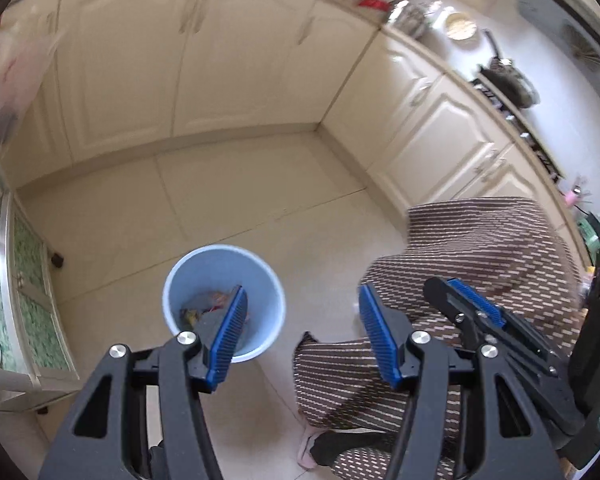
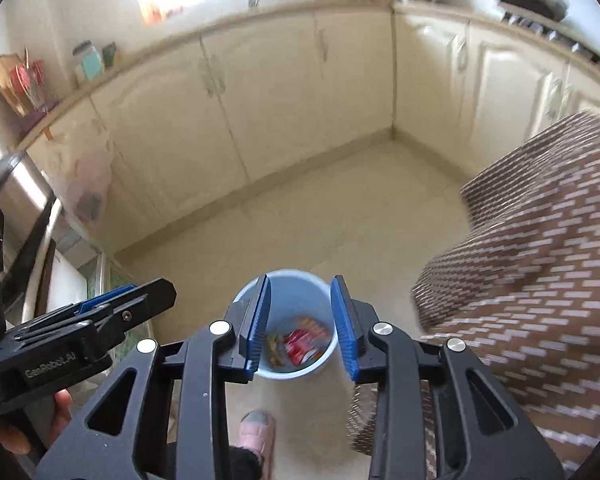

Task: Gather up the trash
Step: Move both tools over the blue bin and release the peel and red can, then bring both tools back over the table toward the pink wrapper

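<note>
A light blue bin (image 1: pixel 220 272) stands on the tiled floor below both grippers. In the right wrist view the bin (image 2: pixel 300 300) holds a red can (image 2: pixel 304 344) and some small wrappers. My left gripper (image 1: pixel 302 300) is open, nothing between its blue pads, and it hangs above the floor just right of the bin. Directly over the bin, my right gripper (image 2: pixel 301 284) stands open and empty, the can showing through the gap. Each gripper appears at the edge of the other's view: right gripper (image 1: pixel 456 296), left gripper (image 2: pixel 132 292).
Cream kitchen cabinets (image 1: pixel 236 72) line the far walls. A person's brown patterned garment (image 2: pixel 540 280) fills the right side, with a pink slipper (image 2: pixel 256 432) near the bin. A plastic bag (image 2: pixel 88 184) hangs at the left cabinets. A low green-fronted cabinet (image 1: pixel 32 292) stands left.
</note>
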Available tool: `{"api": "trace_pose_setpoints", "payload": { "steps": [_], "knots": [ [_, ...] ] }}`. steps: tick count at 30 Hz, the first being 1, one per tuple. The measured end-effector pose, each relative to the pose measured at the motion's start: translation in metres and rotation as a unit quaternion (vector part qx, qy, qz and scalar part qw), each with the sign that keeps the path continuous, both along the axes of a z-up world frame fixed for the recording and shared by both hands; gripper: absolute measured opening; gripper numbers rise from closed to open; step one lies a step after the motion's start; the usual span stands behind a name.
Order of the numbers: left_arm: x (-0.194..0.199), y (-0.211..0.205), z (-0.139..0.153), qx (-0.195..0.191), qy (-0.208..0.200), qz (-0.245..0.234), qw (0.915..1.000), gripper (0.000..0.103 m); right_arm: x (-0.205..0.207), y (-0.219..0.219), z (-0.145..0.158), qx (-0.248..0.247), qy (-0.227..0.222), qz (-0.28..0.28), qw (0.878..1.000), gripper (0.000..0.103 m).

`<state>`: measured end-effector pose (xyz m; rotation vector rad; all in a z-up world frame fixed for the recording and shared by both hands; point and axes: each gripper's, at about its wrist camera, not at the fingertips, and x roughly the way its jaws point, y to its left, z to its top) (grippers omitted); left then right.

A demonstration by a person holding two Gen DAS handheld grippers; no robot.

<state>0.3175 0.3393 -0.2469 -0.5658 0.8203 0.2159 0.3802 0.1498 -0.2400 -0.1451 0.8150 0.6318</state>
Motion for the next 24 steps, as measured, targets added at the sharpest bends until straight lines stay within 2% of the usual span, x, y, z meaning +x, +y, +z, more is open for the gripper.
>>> {"api": "trace_pose_setpoints", "payload": {
  "steps": [2, 5, 8, 12, 15, 20, 24],
  "knots": [
    [-0.011, -0.022, 0.026, 0.009, -0.026, -0.016, 0.9995, 0.057, -0.021, -0.019, 0.029, -0.003, -0.053, -0.008, 0.999, 0.039],
    [-0.027, -0.049, 0.057, 0.026, -0.057, -0.035, 0.9974, 0.060, -0.049, -0.049, 0.063, 0.004, -0.108, -0.021, 0.994, 0.045],
    [-0.041, -0.083, 0.089, 0.041, -0.091, -0.060, 0.9932, 0.062, -0.073, -0.090, 0.094, 0.014, -0.146, -0.049, 0.988, 0.049],
    [-0.054, -0.137, 0.121, 0.056, -0.124, -0.106, 0.9849, 0.063, -0.089, -0.146, 0.117, 0.025, -0.164, -0.095, 0.981, 0.055],
    [-0.055, -0.177, 0.132, 0.053, -0.132, -0.147, 0.9788, 0.063, -0.095, -0.193, 0.127, 0.034, -0.171, -0.135, 0.975, 0.059],
    [-0.047, -0.246, 0.131, 0.059, -0.124, -0.204, 0.9693, 0.063, -0.099, -0.270, 0.134, 0.044, -0.173, -0.199, 0.964, 0.062],
    [-0.029, -0.298, 0.127, 0.065, -0.110, -0.248, 0.9604, 0.063, -0.099, -0.315, 0.133, 0.042, -0.172, -0.242, 0.954, 0.065]
  ]
}}
